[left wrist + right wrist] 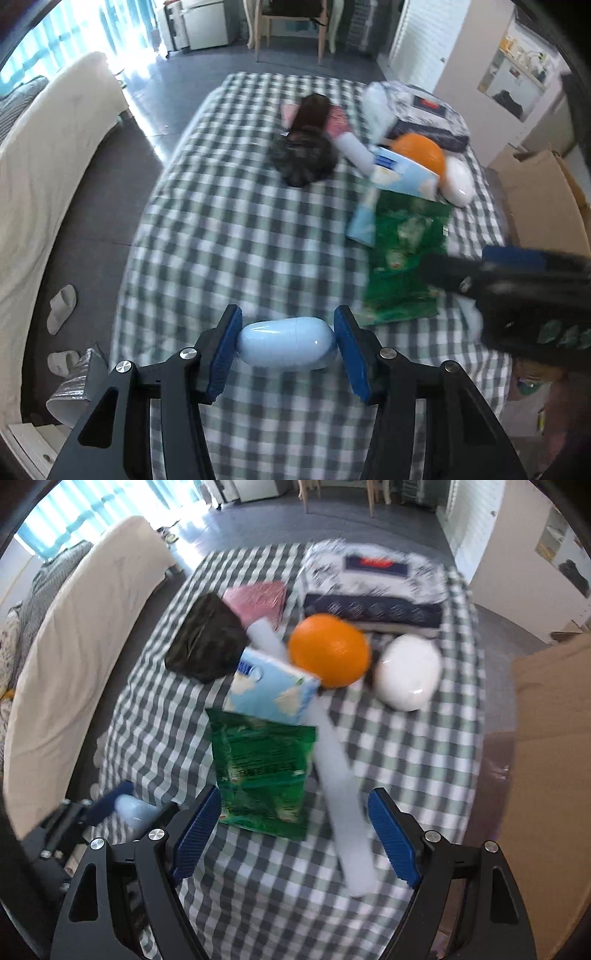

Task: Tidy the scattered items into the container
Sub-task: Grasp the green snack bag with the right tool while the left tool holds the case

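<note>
The left gripper (287, 345) is clenched on a pale blue capsule (286, 347), lifted just above the checked counter (221, 236). The right gripper (293, 834) hangs released over a green packet (262, 771) and a white stick (340, 797). Most of the tidying looks undone: an orange (328, 650), a white egg-shaped thing (408, 672), a blue carton (273, 690) and a dark bundle (207, 638) lie scattered. The cardboard box (550, 775), probably the container, is cut off at the edge, its inside hidden. Blur smears the labels.
</note>
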`<state>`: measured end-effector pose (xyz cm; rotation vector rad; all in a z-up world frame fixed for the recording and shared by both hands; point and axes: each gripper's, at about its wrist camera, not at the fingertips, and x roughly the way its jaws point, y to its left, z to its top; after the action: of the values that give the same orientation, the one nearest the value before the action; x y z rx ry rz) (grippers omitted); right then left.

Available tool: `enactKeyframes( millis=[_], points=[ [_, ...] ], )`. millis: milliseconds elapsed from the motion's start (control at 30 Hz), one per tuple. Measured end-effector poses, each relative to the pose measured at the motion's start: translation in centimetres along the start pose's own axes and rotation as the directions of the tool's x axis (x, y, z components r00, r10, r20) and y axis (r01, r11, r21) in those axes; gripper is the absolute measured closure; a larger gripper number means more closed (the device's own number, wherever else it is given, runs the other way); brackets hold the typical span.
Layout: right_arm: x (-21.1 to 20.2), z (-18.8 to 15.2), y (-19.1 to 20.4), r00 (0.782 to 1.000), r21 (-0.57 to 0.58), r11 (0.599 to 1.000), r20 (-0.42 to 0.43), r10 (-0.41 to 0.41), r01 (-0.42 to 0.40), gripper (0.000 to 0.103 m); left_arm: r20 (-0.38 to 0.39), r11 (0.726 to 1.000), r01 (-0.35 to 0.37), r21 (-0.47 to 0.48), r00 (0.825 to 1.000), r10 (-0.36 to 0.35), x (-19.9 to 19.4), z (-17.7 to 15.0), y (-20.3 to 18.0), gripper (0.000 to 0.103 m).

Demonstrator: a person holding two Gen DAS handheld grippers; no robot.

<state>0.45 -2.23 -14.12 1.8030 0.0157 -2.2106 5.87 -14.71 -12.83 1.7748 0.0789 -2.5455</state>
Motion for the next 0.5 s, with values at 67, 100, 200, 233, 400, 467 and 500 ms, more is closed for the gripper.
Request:
enactKeyframes(
  millis=[67,100,200,233,400,467,500],
  points=[
    [1.5,-0.1,0.4,0.999,-0.002,1.000,-0.030,-0.027,0.027,0.022,-0.001,1.000,-0.005,-0.014,1.000,0.005,0.2,0.1,0.6,0.050],
    [2.0,-0.1,0.6,0.998,-0.005,0.999,-0.036,-0.047,0.047,0.022,-0.001,1.000,-0.006,-0.021,1.000,0.006,0.2,0.2,0.9,0.050],
    [3.0,0.1,1.2,0.995,-0.015,0.996,-0.032,-0.091,0.091,0.011,-0.001,1.000,-0.012,-0.024,1.000,0.012,0.3,0.2,1.4,0.050],
    [3.2,0.2,1.4,0.995,-0.014,0.995,-0.031,-0.100,0.099,0.011,-0.002,1.000,-0.013,-0.026,1.000,0.013,0.4,0.2,1.5,0.050],
    [2.6,-0.2,1.9,0.993,-0.006,0.993,-0.010,-0.121,0.121,0.033,-0.008,0.999,-0.010,-0.035,1.000,0.010,0.7,0.4,1.8,0.050],
    [2.1,-0.4,1.9,0.991,-0.004,0.991,-0.002,-0.136,0.136,0.052,-0.008,0.999,-0.010,-0.035,1.000,0.010,0.7,0.5,1.8,0.050],
    [1.8,-0.6,1.8,0.990,0.000,0.990,0.002,-0.138,0.138,0.058,-0.010,0.999,-0.010,-0.035,1.000,0.009,0.7,0.5,1.9,0.050]
  ],
)
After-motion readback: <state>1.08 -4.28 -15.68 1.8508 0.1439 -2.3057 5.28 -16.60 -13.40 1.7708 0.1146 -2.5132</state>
